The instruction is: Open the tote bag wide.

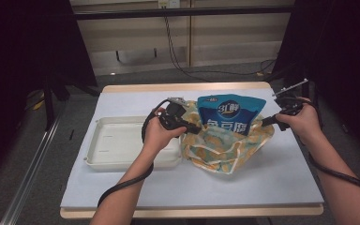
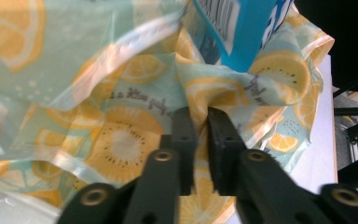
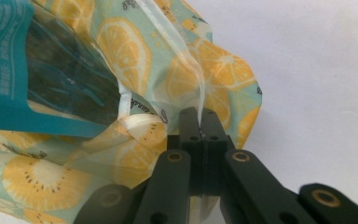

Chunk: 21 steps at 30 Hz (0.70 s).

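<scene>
Both claws are pinched shut on the lemon-print bag [image 1: 225, 147], left claw [image 2: 200, 122] and right claw [image 3: 199, 117] at opposite rims, blue pouch [image 1: 229, 112] half in; next, I reckon, spread the mouth wider.

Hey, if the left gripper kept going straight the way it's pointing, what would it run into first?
The left gripper is shut on a fold of the lemon-print plastic bag; straight on it would probably push the bag into the blue snack pouch, though depth is unclear.

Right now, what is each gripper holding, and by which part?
Both hold the lemon-print bag: the left gripper pinches a fold of its left side, the right gripper clamps its clear right rim.
</scene>
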Each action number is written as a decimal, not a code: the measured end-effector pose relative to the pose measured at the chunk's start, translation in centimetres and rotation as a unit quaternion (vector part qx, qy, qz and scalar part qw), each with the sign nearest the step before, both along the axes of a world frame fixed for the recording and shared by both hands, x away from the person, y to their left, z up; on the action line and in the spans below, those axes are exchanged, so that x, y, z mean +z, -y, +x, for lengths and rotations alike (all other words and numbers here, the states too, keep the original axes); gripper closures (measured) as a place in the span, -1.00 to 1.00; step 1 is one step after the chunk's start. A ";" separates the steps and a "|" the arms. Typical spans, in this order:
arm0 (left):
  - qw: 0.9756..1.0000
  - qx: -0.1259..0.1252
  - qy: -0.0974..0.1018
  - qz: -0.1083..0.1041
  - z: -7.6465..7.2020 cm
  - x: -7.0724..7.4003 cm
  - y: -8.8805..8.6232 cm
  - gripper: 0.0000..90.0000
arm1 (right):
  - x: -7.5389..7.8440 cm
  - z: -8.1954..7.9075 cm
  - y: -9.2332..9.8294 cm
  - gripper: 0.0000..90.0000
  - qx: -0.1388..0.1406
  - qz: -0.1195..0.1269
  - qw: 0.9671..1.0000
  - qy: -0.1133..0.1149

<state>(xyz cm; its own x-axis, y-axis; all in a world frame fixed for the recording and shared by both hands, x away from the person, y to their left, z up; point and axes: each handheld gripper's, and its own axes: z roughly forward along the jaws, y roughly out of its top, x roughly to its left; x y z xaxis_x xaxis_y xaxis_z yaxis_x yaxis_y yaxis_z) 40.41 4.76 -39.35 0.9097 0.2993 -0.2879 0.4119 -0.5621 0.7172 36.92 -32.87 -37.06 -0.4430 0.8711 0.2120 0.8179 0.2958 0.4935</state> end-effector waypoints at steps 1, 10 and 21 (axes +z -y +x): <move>1.000 0.002 -0.001 -0.004 -0.1 -0.2 -0.1 0.93 | -0.1 0.0 0.0 1.00 0.000 -0.003 1.000 0.003; 1.000 0.004 -0.011 0.008 -1.3 -1.8 -0.6 1.00 | -0.7 0.2 0.0 1.00 -0.007 -0.009 1.000 -0.001; 1.000 -0.006 -0.016 0.023 -3.0 -3.4 -0.4 0.99 | -1.7 0.2 -0.1 1.00 -0.005 -0.015 1.000 -0.004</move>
